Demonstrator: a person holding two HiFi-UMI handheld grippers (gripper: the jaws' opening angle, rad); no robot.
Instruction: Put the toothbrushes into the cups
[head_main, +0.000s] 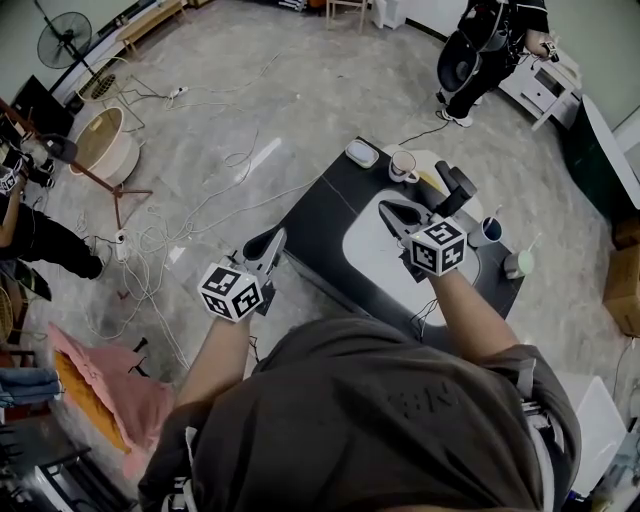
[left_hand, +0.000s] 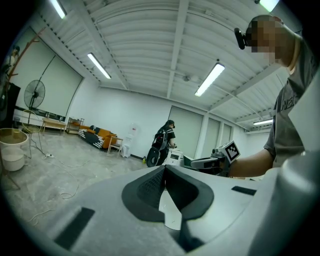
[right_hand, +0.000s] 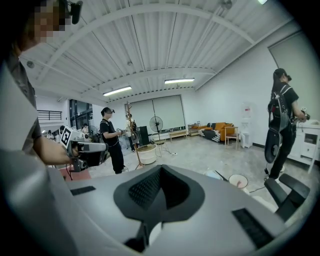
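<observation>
The black table (head_main: 330, 215) is the biggest thing here, and only the head view looks down on its top. A white mat (head_main: 365, 255) lies on the table. The right gripper (head_main: 395, 213) hangs over the mat, and the left gripper (head_main: 268, 246) hangs just by the table's near left corner. Each gripper's own view shows its claw shut tight, pads pressed together, with nothing in it. The left gripper view looks across the table at the right gripper, and the right gripper view looks back at the left one. On the table's far edge stands a white cup (head_main: 403, 166). At the table's right end stand a blue cup (head_main: 488, 233) and a green cup (head_main: 520, 264), and only the head view shows these two. A thin pale stick (head_main: 497, 214) pokes out of the blue cup, and one more out of the green cup; they may be toothbrushes, but they are too small to tell
</observation>
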